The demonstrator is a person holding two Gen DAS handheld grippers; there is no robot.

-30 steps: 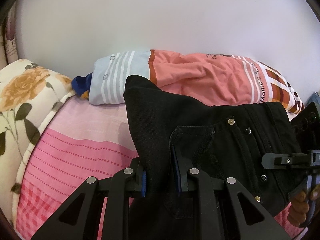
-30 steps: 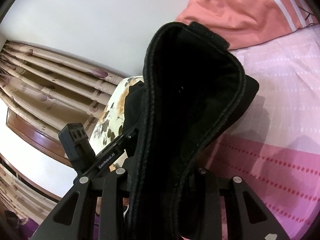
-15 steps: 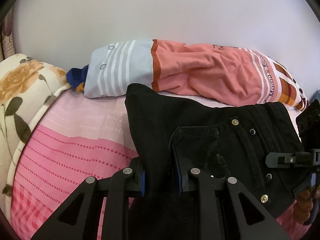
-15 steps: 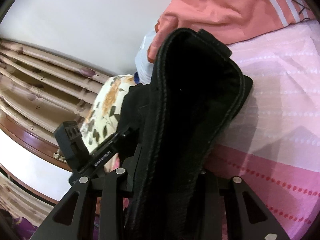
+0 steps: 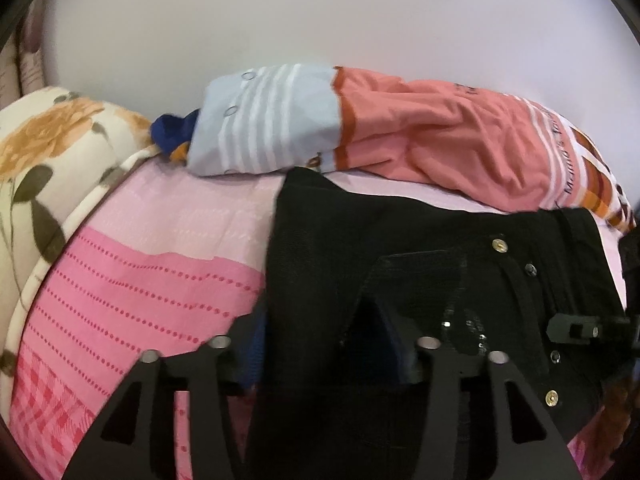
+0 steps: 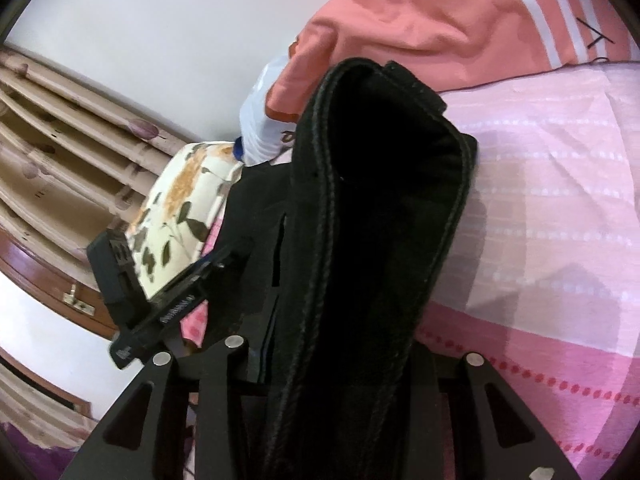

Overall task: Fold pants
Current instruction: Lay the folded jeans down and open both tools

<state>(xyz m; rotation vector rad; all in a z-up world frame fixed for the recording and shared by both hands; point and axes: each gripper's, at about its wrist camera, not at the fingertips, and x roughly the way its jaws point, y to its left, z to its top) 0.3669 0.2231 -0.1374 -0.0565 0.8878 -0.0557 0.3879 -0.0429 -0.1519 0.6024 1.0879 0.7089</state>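
Note:
Black pants (image 5: 400, 248) lie folded on the pink bed sheet (image 5: 152, 280), with metal buttons showing toward the right. My left gripper (image 5: 326, 352) stands over their near edge. Its jaws are opening, and the fabric lies loose between the blue pads without being pressed. My right gripper (image 6: 340, 364) is shut on the thick folded waistband of the pants (image 6: 380, 220), which rises straight up between its fingers. Part of the right gripper shows at the right edge of the left wrist view, and a hand holds it there.
A rolled salmon and grey-striped quilt (image 5: 400, 140) lies along the white wall behind the pants. A floral pillow (image 5: 44, 168) sits at the left. Beige curtains (image 6: 60, 152) and a wooden ledge (image 6: 48, 280) stand beyond the pillow.
My left gripper's jaws have spread wide and let go of the black fabric. It has sunk closer to the bed, and the pants now lie flatter. The right gripper keeps its hold.

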